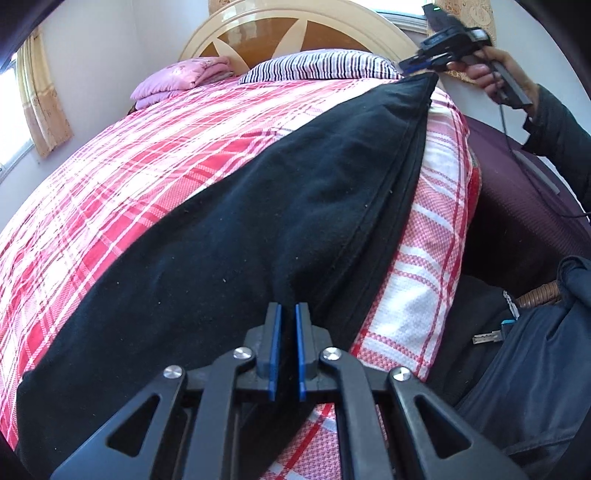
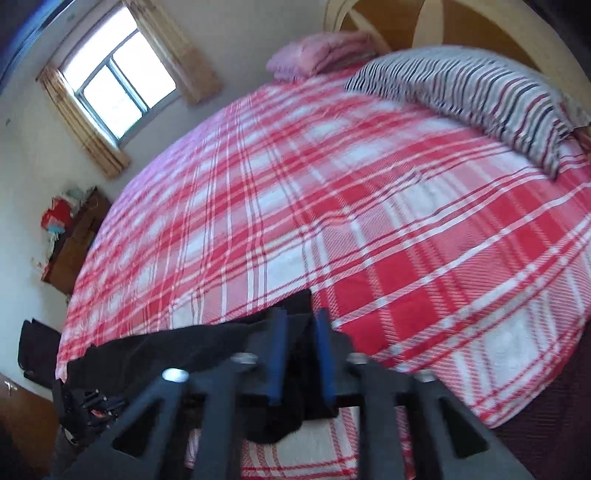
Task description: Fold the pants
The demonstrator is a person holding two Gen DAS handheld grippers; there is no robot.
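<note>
While the left gripper (image 1: 287,308) pinches the near end of the black pants (image 1: 258,206), they stretch ahead of it across the red plaid bedspread (image 1: 129,177). Far ahead, the right gripper (image 2: 300,317) stands partly open over their other end. Beyond lie a striped pillow (image 1: 317,66), pink folded bedding (image 1: 177,79) and the headboard (image 1: 295,29).

Black pants (image 1: 258,206) lie flat, stretched lengthwise near the edge of the plaid bed

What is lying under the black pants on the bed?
The black pants lie directly on the red-and-white plaid bedspread, which shows all around them. Whatever the bedspread covers beneath them cannot be seen.
</note>
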